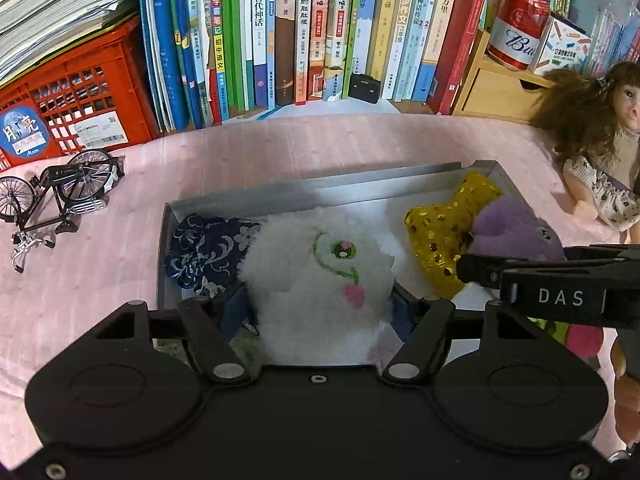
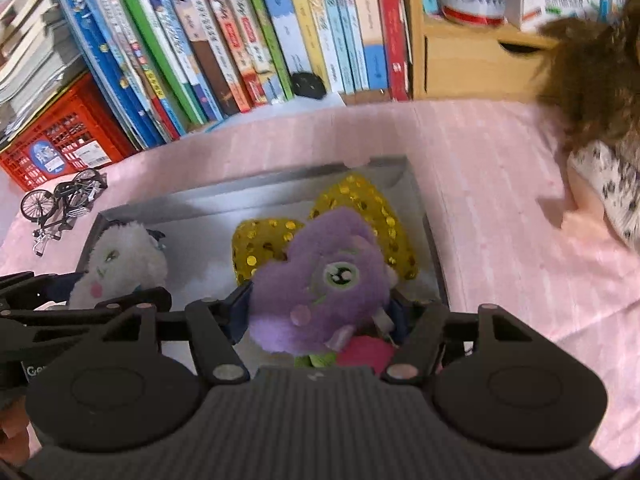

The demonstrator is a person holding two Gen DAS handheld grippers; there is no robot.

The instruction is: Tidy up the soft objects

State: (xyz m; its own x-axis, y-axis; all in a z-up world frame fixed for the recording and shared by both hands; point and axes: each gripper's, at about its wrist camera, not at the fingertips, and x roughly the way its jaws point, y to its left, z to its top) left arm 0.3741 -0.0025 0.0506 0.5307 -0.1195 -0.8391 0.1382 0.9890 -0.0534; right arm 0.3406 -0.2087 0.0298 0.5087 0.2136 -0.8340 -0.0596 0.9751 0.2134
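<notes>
Our fingertips hidden behind fur: left gripper clamps fluffy white plush, right gripper clamps purple plush, over grey box.

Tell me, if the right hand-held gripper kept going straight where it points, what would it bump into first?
Probably the yellow sequin bow lying in the grey box. The right hand-held gripper already holds the purple plush toy, and the bow lies just beyond it, though the gap between them is hard to judge.

"DAS" in white on right tool, right edge of frame. "Bu…" script on red can, upper right. "Moon" on blue sticker, red crate, upper left. Book spine, top centre: "中国古代神话".
</notes>
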